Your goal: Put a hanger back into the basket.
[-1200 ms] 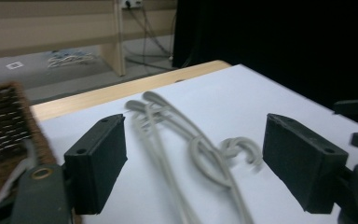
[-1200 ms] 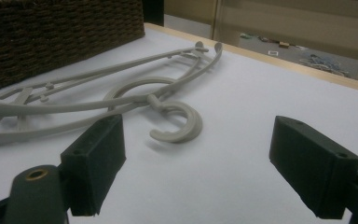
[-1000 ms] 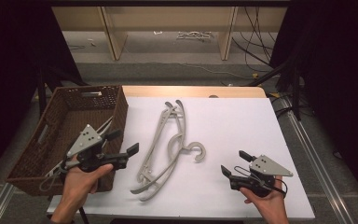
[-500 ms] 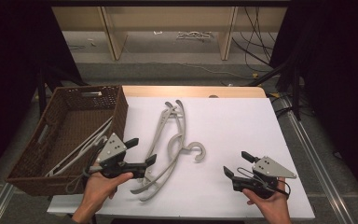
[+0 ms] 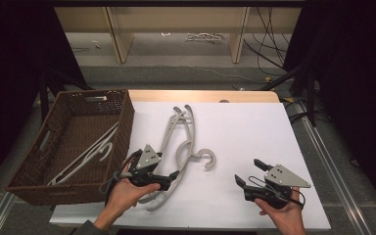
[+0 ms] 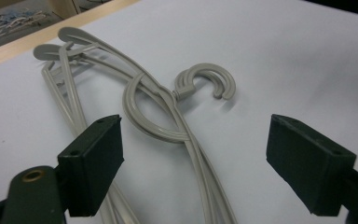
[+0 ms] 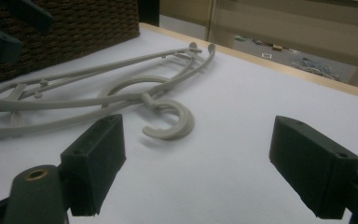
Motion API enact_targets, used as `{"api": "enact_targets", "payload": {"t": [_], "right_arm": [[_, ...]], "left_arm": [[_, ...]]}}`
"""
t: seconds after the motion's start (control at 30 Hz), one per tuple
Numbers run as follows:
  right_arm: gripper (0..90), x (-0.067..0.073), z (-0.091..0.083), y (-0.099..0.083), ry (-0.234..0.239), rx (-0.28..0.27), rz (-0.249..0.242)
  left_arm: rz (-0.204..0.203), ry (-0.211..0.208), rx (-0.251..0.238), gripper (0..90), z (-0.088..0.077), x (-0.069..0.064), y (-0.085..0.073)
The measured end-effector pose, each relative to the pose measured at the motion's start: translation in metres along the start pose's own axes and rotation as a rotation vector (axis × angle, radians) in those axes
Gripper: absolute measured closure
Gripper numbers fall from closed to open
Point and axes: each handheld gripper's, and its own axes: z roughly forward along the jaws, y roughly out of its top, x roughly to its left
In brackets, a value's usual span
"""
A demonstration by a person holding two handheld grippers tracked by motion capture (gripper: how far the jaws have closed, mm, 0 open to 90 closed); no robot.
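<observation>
Two pale grey plastic coat hangers [image 5: 178, 142] lie stacked on the white table top [image 5: 254, 127], near its left half. Their curved arms run from the far middle of the table down toward the near edge. A round hook [image 6: 207, 79] curls out to the right side of them, flat on the table. In the right gripper view the hook [image 7: 172, 123] sits just past the jaws.

The left gripper [image 5: 169, 178] is low over the near end of the hangers. Its black jaws are spread wide apart and hold nothing. In the left gripper view [image 6: 193, 158], the hanger arms run between the two jaws, but I cannot tell if the jaws touch them. The person's left hand [image 5: 127, 193] grips the handle.

The right gripper [image 5: 247, 174] is well apart from the hangers, near the table's right front corner, in the person's right hand [image 5: 281, 210]. Its jaws are wide apart too, with nothing between them.

A dark brown woven basket [image 5: 34, 171] stands just beside the table's left edge. More pale hangers [image 5: 90, 152] lie inside it.
</observation>
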Motion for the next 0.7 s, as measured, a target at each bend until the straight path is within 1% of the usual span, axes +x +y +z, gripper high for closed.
{"api": "enact_targets", "payload": {"t": [0.03,0.07,0.1,0.13,0.17,0.2,0.23,0.27,0.3,0.33,0.37,0.4,0.43,0.47,0.5,0.57,0.6,0.63,0.67,0.7], "right_arm": [[19.3,0.000,0.000,0.000,0.000,0.000,0.000],[19.3,0.002,0.001,0.000,0.005,-0.002,0.012],[19.3,0.002,0.001,0.000,0.005,-0.002,0.012],[19.3,0.002,0.002,0.000,0.009,-0.017,0.000],[19.3,0.003,0.000,0.000,0.008,0.005,0.003],[19.3,0.003,0.000,0.000,0.003,-0.004,-0.010],[19.3,0.003,0.000,0.000,0.005,-0.002,-0.010],[19.3,0.004,0.000,0.001,0.009,0.002,0.005],[19.3,0.003,0.000,0.001,0.005,-0.006,0.004],[19.3,0.002,0.000,0.001,0.005,-0.003,-0.006],[19.3,0.002,0.001,0.001,0.001,-0.007,-0.012],[19.3,0.003,0.001,0.001,0.010,0.005,0.006],[19.3,0.003,0.001,0.001,0.010,0.005,0.006],[19.3,0.003,0.002,0.001,0.016,0.001,0.008],[19.3,0.003,0.002,0.001,0.016,0.001,0.008],[19.3,0.003,0.003,0.001,0.016,-0.004,0.005],[19.3,0.002,0.003,0.001,0.015,0.000,-0.002],[19.3,0.002,0.003,0.001,0.015,0.000,-0.002],[19.3,0.002,0.003,0.001,0.022,0.006,-0.001],[19.3,0.002,0.003,0.001,0.022,0.006,-0.001]], "left_arm": [[0.000,0.000,0.000,17.7,0.000,0.000,0.000],[0.012,-0.003,0.037,17.7,0.009,0.001,0.002],[0.012,-0.003,0.037,18.1,0.009,0.001,0.002],[0.013,0.002,0.035,18.7,0.016,0.000,0.004],[0.053,0.005,0.060,19.0,0.024,0.001,0.006],[0.050,0.008,0.068,19.3,0.028,0.000,0.007],[0.071,0.008,0.092,19.3,0.032,0.000,0.008],[0.085,0.000,0.114,19.5,0.037,-0.001,0.009],[0.085,0.000,0.114,19.7,0.037,-0.001,0.009],[0.079,0.004,0.130,19.7,0.047,-0.001,0.011],[0.079,0.004,0.130,20.4,0.047,-0.001,0.011],[0.090,0.006,0.140,22.3,0.052,0.000,0.012],[0.088,0.003,0.140,22.3,0.056,0.000,0.013],[0.099,-0.005,0.160,22.5,0.064,0.001,0.017],[0.099,-0.005,0.160,22.5,0.064,0.001,0.017],[0.096,-0.027,0.163,22.9,0.071,0.000,0.018],[0.098,-0.026,0.177,24.5,0.076,0.000,0.019],[0.098,-0.026,0.177,25.0,0.076,0.000,0.019],[0.110,-0.032,0.187,25.7,0.079,0.000,0.020],[0.093,-0.038,0.192,25.7,0.081,0.000,0.020]]}}
